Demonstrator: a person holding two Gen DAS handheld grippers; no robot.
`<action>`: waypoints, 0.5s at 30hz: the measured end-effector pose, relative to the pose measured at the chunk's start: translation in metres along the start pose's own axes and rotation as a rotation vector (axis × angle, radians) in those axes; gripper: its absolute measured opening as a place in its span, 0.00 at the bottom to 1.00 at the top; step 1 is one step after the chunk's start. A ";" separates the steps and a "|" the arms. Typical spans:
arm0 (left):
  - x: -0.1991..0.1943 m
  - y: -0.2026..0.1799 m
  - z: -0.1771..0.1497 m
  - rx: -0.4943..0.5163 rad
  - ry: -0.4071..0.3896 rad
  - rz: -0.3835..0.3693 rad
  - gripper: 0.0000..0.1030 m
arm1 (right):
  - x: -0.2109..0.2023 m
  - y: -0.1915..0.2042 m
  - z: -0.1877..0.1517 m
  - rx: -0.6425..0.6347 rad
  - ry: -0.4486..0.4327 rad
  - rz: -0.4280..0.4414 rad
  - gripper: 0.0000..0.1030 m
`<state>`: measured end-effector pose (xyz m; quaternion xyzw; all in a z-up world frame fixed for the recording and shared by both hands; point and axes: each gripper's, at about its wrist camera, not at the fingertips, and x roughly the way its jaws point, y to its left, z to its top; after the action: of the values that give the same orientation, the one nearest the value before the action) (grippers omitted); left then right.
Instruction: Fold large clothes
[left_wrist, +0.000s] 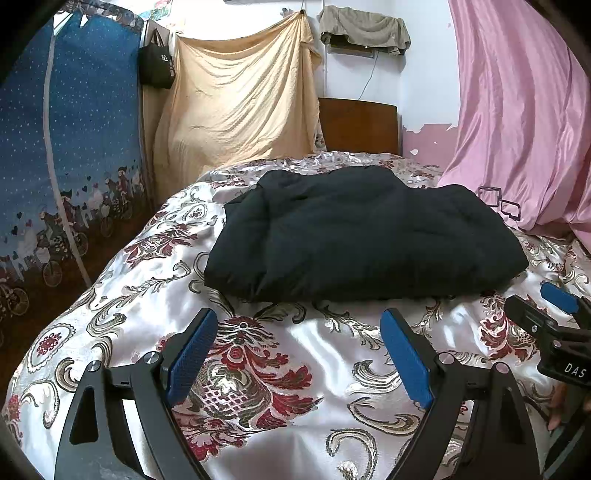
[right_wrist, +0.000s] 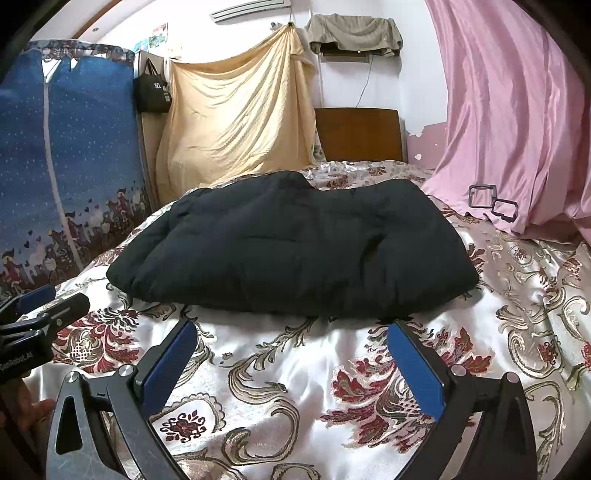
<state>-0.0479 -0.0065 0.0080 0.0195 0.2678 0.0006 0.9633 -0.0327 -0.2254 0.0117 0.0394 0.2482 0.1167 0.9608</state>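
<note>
A black padded jacket (left_wrist: 362, 232) lies folded into a thick rectangular bundle in the middle of the bed; it also shows in the right wrist view (right_wrist: 295, 251). My left gripper (left_wrist: 299, 317) is open and empty, hovering over the bedspread just in front of the jacket's near edge. My right gripper (right_wrist: 291, 328) is open and empty too, a little short of the same edge. Each gripper shows in the other's view: the right gripper (left_wrist: 561, 317) at the right edge, the left gripper (right_wrist: 40, 306) at the left edge.
The bed carries a shiny white bedspread (left_wrist: 258, 369) with red and gold flowers. Two dark square frames (right_wrist: 493, 203) lie at the far right by a pink curtain (right_wrist: 517, 129). A blue fabric wardrobe (left_wrist: 66, 147), a beige sheet (left_wrist: 236, 103) and a wooden headboard (left_wrist: 358, 125) stand behind.
</note>
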 end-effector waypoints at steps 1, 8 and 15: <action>0.000 0.001 0.000 0.001 0.000 -0.002 0.84 | 0.000 0.000 0.000 0.000 0.000 0.000 1.00; 0.000 -0.001 0.000 0.000 0.000 0.000 0.84 | 0.000 0.000 0.000 -0.002 0.001 0.000 1.00; 0.000 0.000 0.000 -0.001 0.000 -0.001 0.84 | 0.001 0.000 0.000 -0.001 0.002 0.000 1.00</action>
<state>-0.0484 -0.0068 0.0078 0.0192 0.2678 0.0004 0.9633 -0.0320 -0.2253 0.0117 0.0391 0.2491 0.1170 0.9606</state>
